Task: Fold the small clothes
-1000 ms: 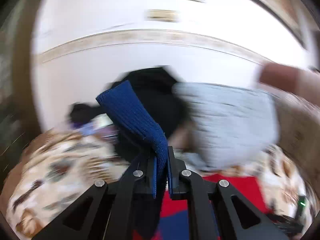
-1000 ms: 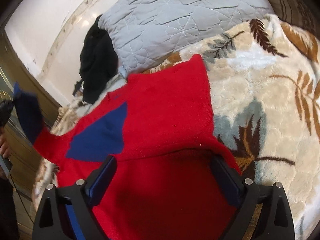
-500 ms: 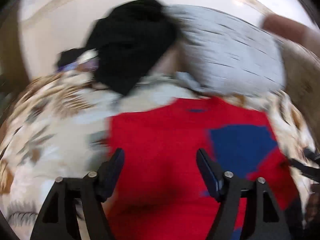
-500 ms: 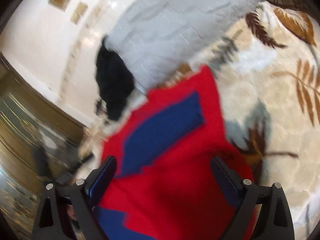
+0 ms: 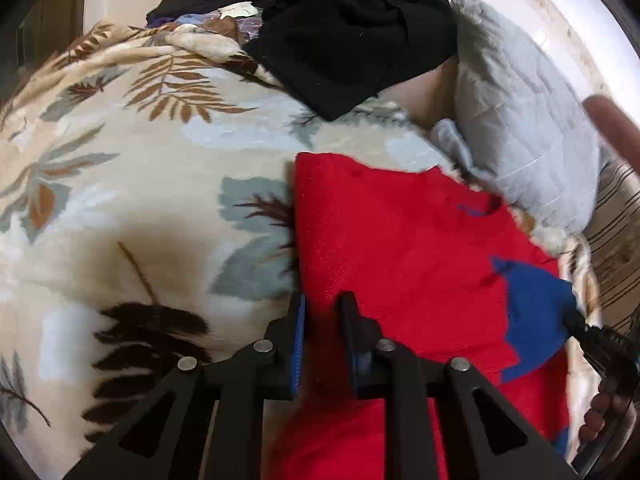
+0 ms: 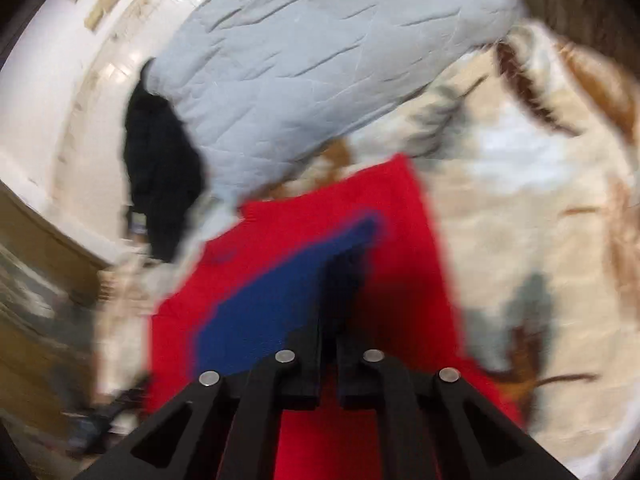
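1. The left tongs (image 5: 322,316) are closing over the left edge of the red sweater (image 5: 400,248), cloth between the jaws.
2. The right tongs (image 6: 329,276) are closing, nearly together, above the sweater's blue sleeve (image 6: 280,300); any grip is too blurred to tell.
3. Step, as I judge it: gripping for the next fold. Next, lift both sides evenly and carry them over.
4. The sweater lies flat on the bed (image 5: 140,168), sleeve folded across its front.

1. The red knitted sweater (image 5: 400,248) with its blue patch (image 5: 536,312), in the lower right of the left wrist view, looks matt and finely ribbed.
2. The cream plush blanket with a leaf print (image 5: 140,184) looks soft and fuzzy.
3. The grey quilted pillow (image 6: 304,64) is smooth, stitched cloth.
4. The black cloth garment (image 5: 352,28) is matt.
5. The left gripper (image 5: 322,312) is matt black plastic with shiny metal pins.
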Motion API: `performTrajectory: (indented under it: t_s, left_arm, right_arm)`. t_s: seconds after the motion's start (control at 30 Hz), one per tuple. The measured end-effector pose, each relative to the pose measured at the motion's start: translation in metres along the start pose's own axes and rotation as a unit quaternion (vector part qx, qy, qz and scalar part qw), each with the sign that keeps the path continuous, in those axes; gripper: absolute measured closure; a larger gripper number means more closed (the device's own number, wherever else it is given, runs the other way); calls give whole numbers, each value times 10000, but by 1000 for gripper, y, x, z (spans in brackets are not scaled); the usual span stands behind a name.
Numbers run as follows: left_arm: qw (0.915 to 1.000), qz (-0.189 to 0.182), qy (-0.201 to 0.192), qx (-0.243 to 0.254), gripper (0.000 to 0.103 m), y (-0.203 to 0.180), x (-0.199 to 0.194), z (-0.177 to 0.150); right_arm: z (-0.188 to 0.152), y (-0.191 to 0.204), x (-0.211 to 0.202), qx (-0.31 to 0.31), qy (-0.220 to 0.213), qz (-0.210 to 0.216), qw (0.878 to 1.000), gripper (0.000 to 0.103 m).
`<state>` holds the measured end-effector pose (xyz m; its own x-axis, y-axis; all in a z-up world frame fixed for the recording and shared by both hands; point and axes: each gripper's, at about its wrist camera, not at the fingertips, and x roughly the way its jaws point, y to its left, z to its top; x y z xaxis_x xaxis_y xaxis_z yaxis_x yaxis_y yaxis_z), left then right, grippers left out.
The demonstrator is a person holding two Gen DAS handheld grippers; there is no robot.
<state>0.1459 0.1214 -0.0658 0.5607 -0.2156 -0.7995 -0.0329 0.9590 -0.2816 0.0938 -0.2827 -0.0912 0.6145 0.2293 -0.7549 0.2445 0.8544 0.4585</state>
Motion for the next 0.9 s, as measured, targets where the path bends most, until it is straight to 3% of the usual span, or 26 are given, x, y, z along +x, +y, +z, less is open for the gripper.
performTrajectory:
  t_s: [0.03,0.07,0.1,0.17,0.23,0.3,0.37,0.4,0.43,0.47,0.5,0.53,0.6,0.67,0.7,0.73,0.77,0.8,0.83,0.87,0.9]
  left_arm:
    - [10000,-5,16,-53,65,4,-2,0]
    - [9999,-32,-14,-133,55,9,-3,4]
    - [9995,-38,-150,-258,49,13,-12,8]
    - [9984,-82,-462,-307,25,15,-19,21]
    - [9985,-219,-424,-252,23,12,-9,36]
    - [9989,-357,-13,-314,23,10,13,45]
    - [9986,-242,330,-324,26,7,36,50]
    - [9998,39,123,-143,36,2,36,52]
    - [9999,80,134,49,85,-4,36,56]
    - [9998,-99,166,7,90,-5,32,60]
    - [10000,-75,-42,-40,90,-6,20,63]
    - [9996,-31,-287,37,90,-9,8,64]
    - [9980,-58,-614,-116,90,-5,-10,59]
    - [9995,99,-314,-36,89,1,14,53]
    - [9995,304,-90,15,87,2,31,49]
    - [9990,307,-304,99,84,1,30,46]
    - [9988,249,-374,187,81,-3,26,47]
    - [9989,181,-357,250,72,-5,25,49]
    - [9991,83,-285,315,46,-8,25,53]
    - [9989,84,-336,315,31,-8,21,55]
    - [9981,105,-512,314,29,-8,16,58]
  right_arm:
    - [-2,-11,7,109,326,227,9992,77]
    - [-3,-19,-4,148,165,527,9984,73]
    - [-1,-23,-15,115,40,520,9986,45]
    - [12,-31,-42,251,-520,558,9968,10]
    - [30,-33,-43,212,-711,693,9948,9]
    - [52,-35,-12,177,-295,696,9970,9]
    - [67,-37,31,218,240,674,9972,13]
    - [68,-35,43,67,378,623,9973,19]
    - [70,-26,49,-244,304,331,9987,40]
    - [75,-14,53,-498,402,200,9977,94]
    - [79,-9,50,-520,380,167,9978,94]
    - [81,4,32,-768,26,146,9969,94]
    - [79,7,19,-817,-239,148,9963,94]
    - [74,-20,51,-442,259,-142,9986,93]
    - [70,-29,59,-336,352,-57,9988,88]
    - [67,-34,54,-258,97,259,9993,86]
    - [66,-34,50,-213,27,446,9988,71]
    - [66,-35,46,-159,-14,710,9973,52]
    - [69,-35,39,-116,-139,877,9960,9]
    - [71,-31,32,-121,-311,871,9956,6]
    - [78,-29,31,-142,-411,910,9949,6]
